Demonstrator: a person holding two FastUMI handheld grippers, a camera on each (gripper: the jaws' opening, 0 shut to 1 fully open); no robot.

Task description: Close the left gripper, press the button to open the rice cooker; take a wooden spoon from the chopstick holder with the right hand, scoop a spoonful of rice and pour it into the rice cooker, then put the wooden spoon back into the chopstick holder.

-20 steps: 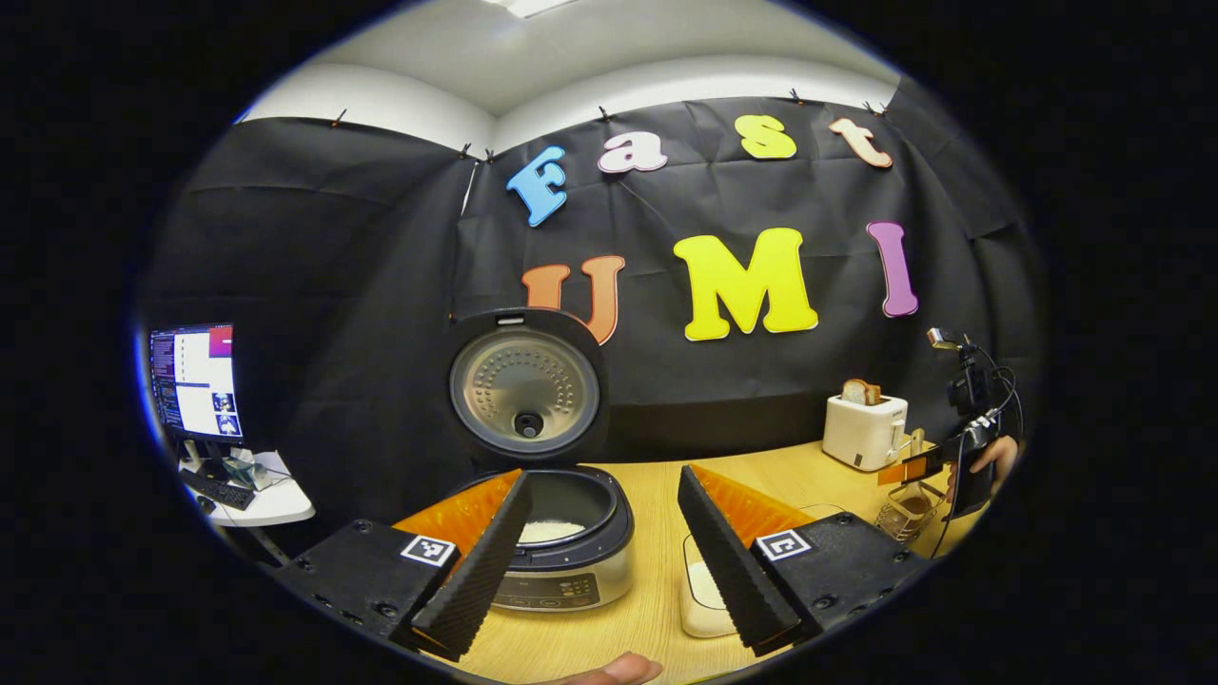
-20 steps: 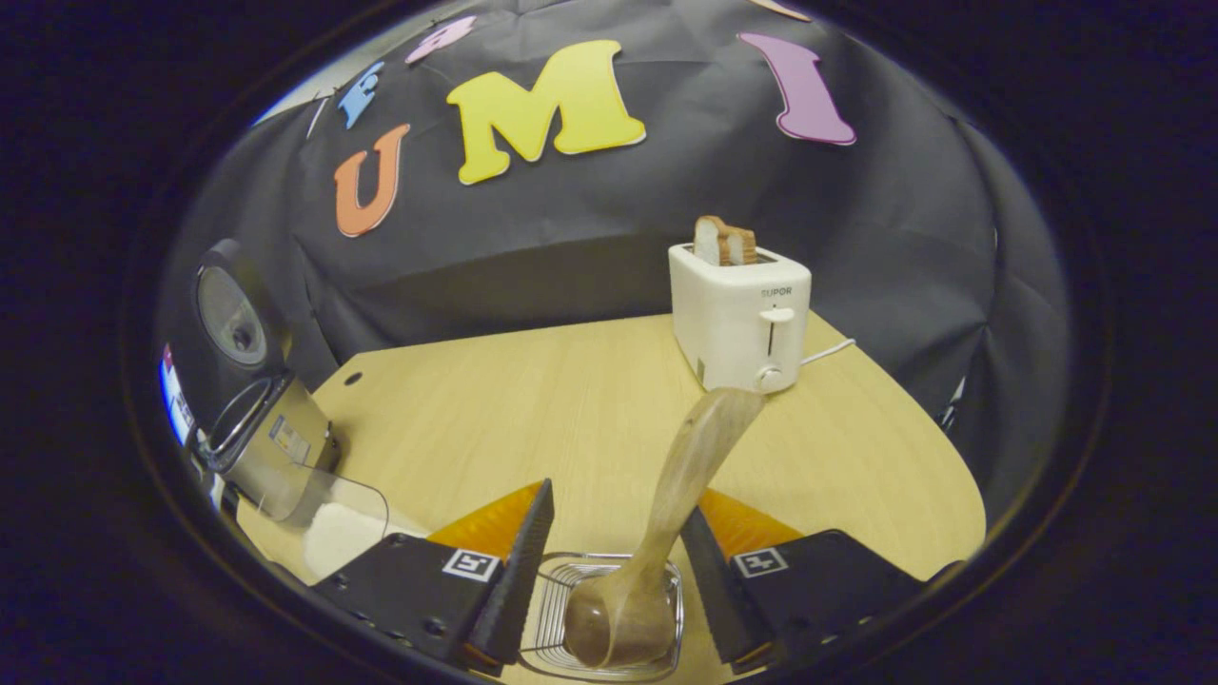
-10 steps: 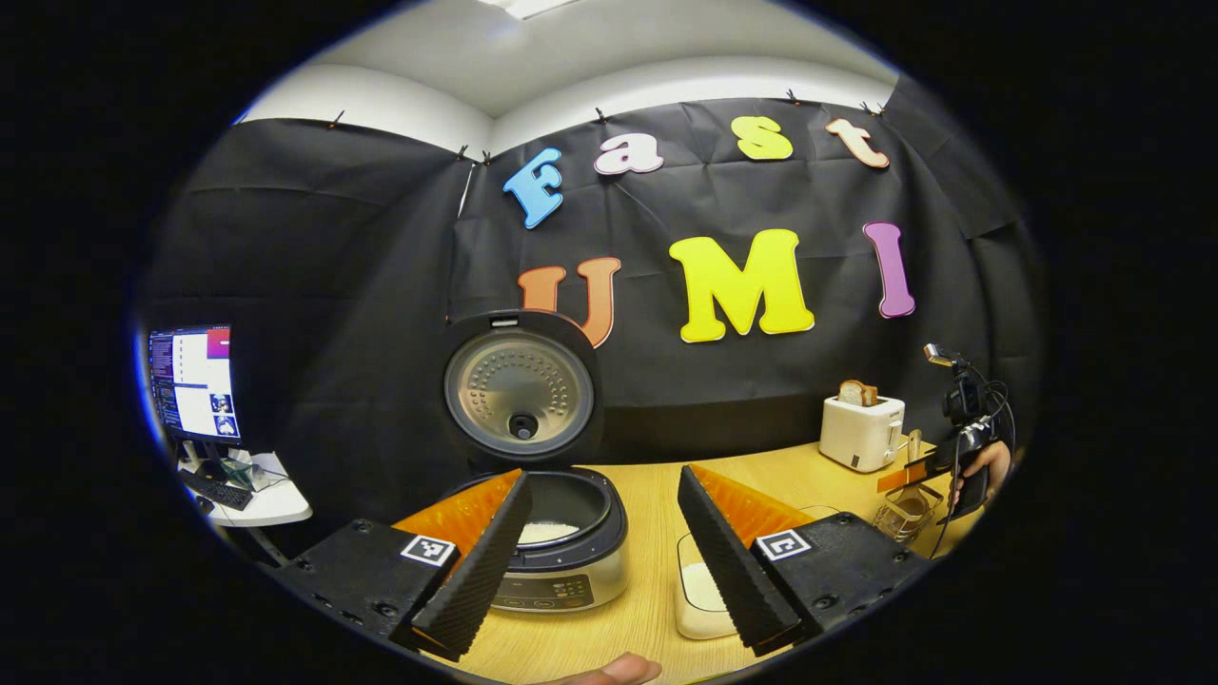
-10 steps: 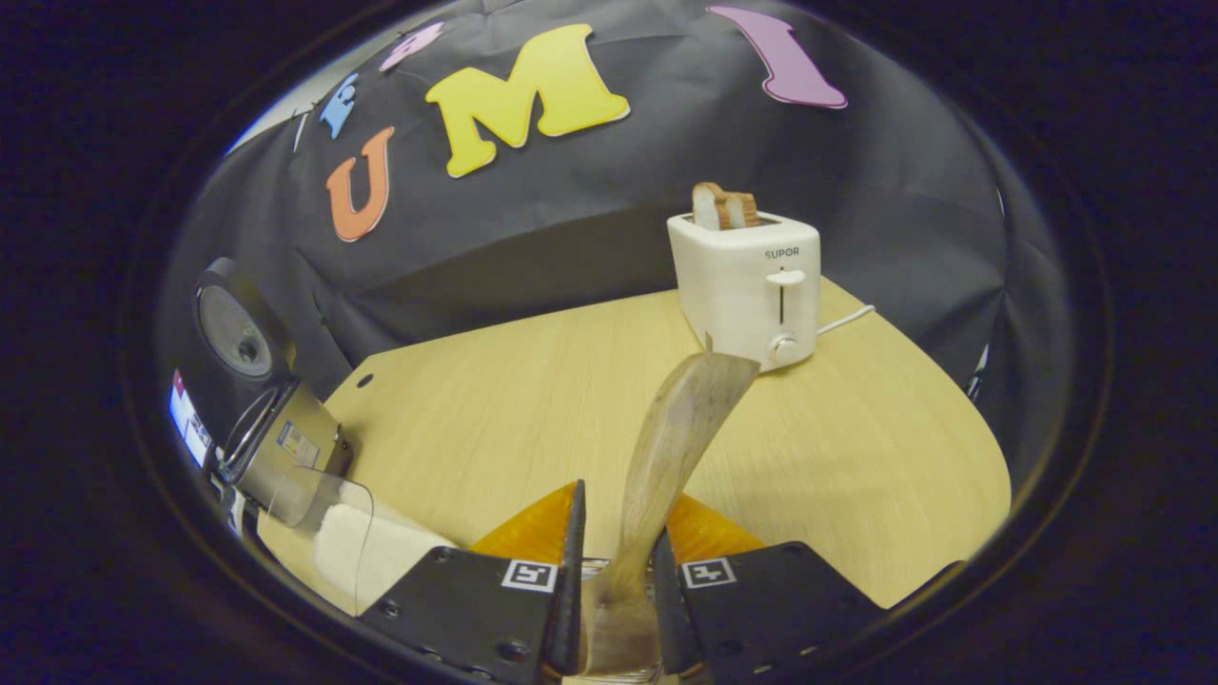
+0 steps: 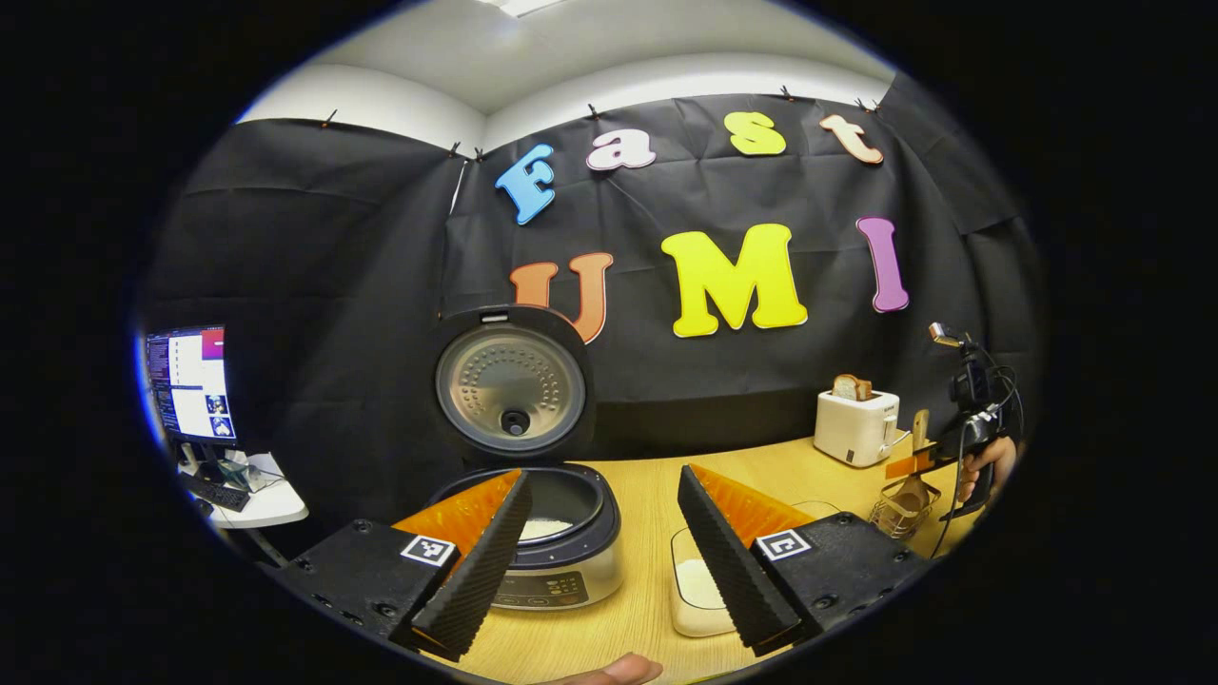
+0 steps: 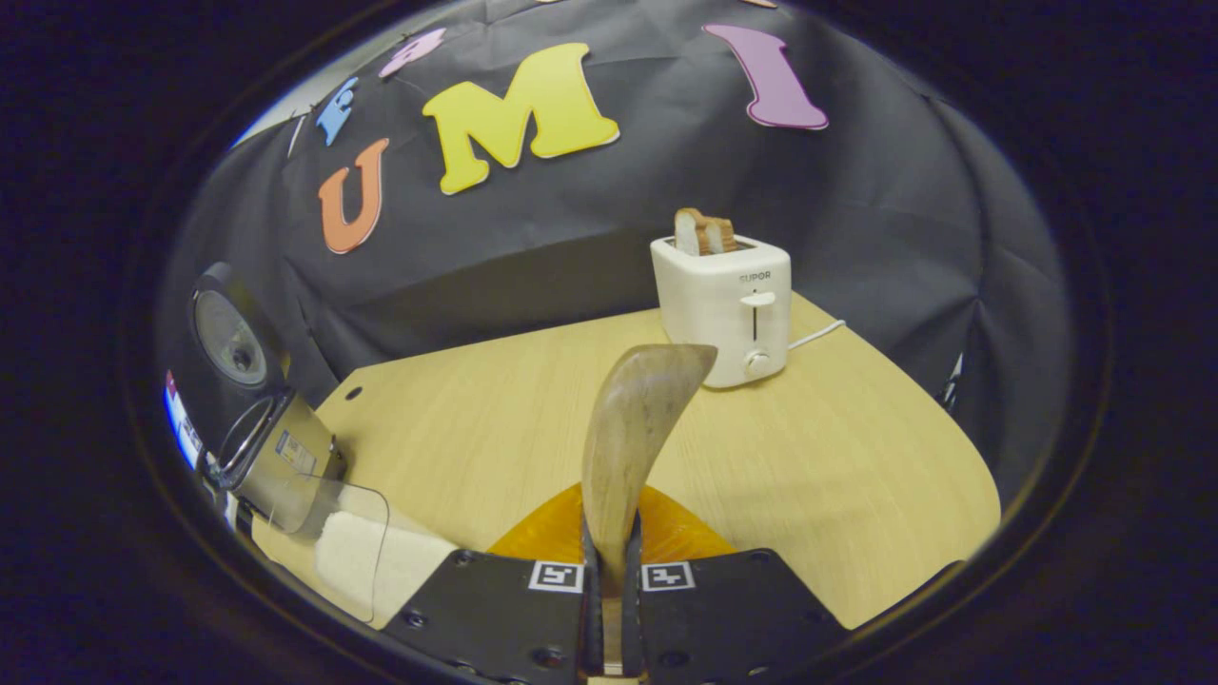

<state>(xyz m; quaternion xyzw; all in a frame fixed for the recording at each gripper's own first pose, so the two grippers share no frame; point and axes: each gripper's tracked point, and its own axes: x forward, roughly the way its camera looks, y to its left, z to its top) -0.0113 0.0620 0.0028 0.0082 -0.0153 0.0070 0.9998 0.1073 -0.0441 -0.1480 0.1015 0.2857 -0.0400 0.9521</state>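
The right gripper [image 6: 609,609] was clamped on the wooden spoon [image 6: 628,428], both fingers pressing the handle, which rose toward the toaster [image 6: 728,309]. In the left gripper view the spoon's bowl sat in the wire chopstick holder [image 5: 899,509], near the toaster. The left gripper [image 5: 604,561] hung wide apart and held nothing, before the rice cooker [image 5: 557,561] (lid up, rice inside). Right of the cooker on the wooden table [image 6: 495,419] stood the rice container [image 5: 695,590].

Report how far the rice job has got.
Done: the rice cooker lid is open. In hand: the right claw is shut on the wooden spoon, over the chopstick holder. Left: scooping rice, pouring, returning the spoon.
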